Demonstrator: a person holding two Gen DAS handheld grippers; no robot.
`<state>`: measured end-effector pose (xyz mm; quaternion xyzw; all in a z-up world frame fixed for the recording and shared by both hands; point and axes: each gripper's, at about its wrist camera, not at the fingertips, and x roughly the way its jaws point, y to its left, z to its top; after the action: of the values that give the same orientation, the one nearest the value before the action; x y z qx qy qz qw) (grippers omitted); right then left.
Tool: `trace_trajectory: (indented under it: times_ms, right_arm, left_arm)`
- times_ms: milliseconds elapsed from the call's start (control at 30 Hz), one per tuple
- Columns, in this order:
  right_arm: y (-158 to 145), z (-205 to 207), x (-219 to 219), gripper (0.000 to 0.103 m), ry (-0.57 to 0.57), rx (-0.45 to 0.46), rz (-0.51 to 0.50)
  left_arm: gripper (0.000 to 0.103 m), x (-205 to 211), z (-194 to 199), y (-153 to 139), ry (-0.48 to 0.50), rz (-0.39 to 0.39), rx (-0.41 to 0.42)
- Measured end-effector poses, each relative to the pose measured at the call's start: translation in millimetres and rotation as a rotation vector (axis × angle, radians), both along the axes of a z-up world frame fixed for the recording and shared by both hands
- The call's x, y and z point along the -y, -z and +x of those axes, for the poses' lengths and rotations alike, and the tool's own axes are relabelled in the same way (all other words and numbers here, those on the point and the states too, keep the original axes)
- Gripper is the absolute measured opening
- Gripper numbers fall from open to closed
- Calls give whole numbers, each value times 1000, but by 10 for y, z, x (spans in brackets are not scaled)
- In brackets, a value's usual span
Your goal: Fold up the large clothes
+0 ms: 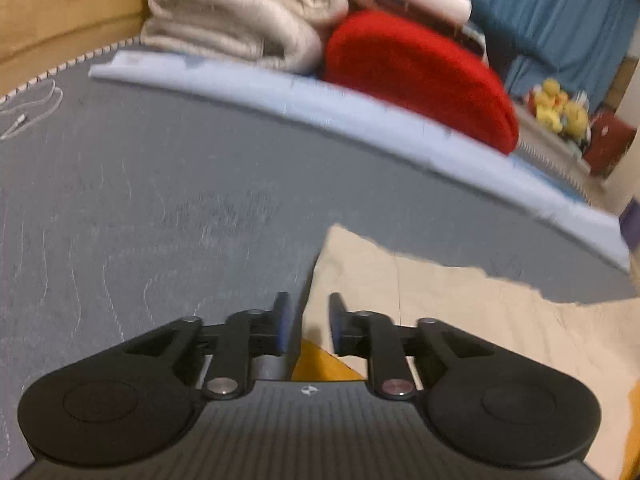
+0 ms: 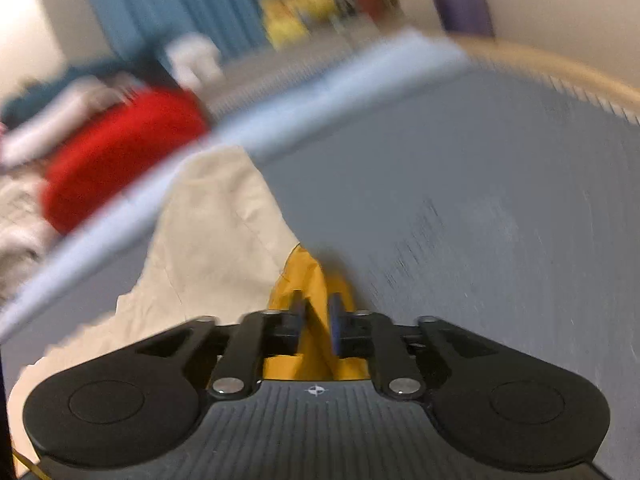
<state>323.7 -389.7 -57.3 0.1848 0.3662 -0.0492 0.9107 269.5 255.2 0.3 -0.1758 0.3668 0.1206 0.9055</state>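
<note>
A large cream garment (image 1: 440, 312) with a yellow part (image 1: 316, 364) lies on a grey mattress (image 1: 160, 200). In the left wrist view my left gripper (image 1: 310, 322) sits over the garment's left edge. Its jaws stand a little apart, and the cloth edge runs under the gap untouched by the pads. In the blurred right wrist view the cream garment (image 2: 216, 220) stretches away to the left. My right gripper (image 2: 317, 316) straddles a raised ridge of the yellow fabric (image 2: 308, 276). Its jaws are slightly apart and not pressing on the ridge.
A light blue pad (image 1: 360, 116) crosses the mattress behind the garment. On it are a folded cream blanket (image 1: 240, 12) and a red cushion (image 1: 420, 76). A white cable (image 1: 28, 116) lies at the left by the wooden bed frame (image 1: 60, 8). Blue curtains (image 1: 560, 8) hang beyond.
</note>
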Motion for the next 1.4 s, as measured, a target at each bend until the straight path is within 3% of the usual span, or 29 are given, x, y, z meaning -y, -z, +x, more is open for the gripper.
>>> trace_trajectory:
  times_ms: [33, 100, 200, 267, 300, 333, 367, 500, 533, 600, 700, 767, 867, 967, 1000, 1067, 1133, 1267, 1333, 1400]
  right_arm:
    - [65, 12, 6, 36, 4, -45, -22]
    - [163, 7, 45, 36, 2, -122, -31]
    - [287, -36, 140, 36, -27, -208, 60]
    - [313, -88, 160, 36, -50, -231, 76]
    - [292, -104, 121, 32, -64, -229, 72]
    - [265, -119, 86, 11, -81, -221, 66]
    - [236, -143, 60, 2, -100, -204, 56]
    - [-88, -300, 84, 0, -65, -25, 84]
    - [-139, -325, 81, 0, -58, 7, 82]
    - [-69, -332, 44, 0, -40, -40, 42]
    - [205, -287, 27, 5, -23, -212, 33]
    - [136, -358, 23, 12, -2, -197, -23]
    - [-165, -558, 7, 12, -32, -77, -60]
    - [-233, -749, -32, 12, -154, -63, -26]
    - [-174, -801, -49, 12, -206, -103, -20]
    - [62, -874, -96, 12, -292, -244, -63]
    - [294, -974, -133, 8, -330, -353, -162]
    - [166, -1091, -78, 8, -327, -306, -172]
    - [218, -1142, -66, 8, -328, -364, -227]
    - [269, -1190, -106, 8, -342, -406, -300]
  left_arm:
    - [29, -5, -16, 25, 16, -2, -20]
    - [29, -69, -48, 104, 60, -36, -81]
    - [30, -121, -9, 276, 85, -76, -194]
    - [29, -167, -47, 353, 91, -138, -219]
    - [26, -179, -55, 368, 97, -158, -219]
    - [1, -169, -82, 371, 112, -157, -212]
    - [1, -152, -111, 355, 131, -140, -197]
    - [1, -172, -283, 43, 84, -71, -21]
    - [1, -162, -330, 34, 75, -63, -19]
    - [2, -138, -342, 135, 83, -72, -81]
    - [13, -137, -313, 316, 80, -72, -239]
    - [16, -130, -410, 217, 89, -14, -221]
    - [16, -103, -667, 3, 208, -35, -124]
    - [16, 16, -802, 67, 406, -90, -178]
    - [16, 95, -833, 151, 468, -64, -230]
    - [16, 220, -906, 397, 551, 69, -370]
    - [16, 224, -966, 504, 556, 125, -427]
    - [16, 135, -1074, 279, 540, 69, -339]
    - [17, 126, -1075, 438, 541, 75, -434]
    - [21, 167, -1080, 574, 540, 162, -515]
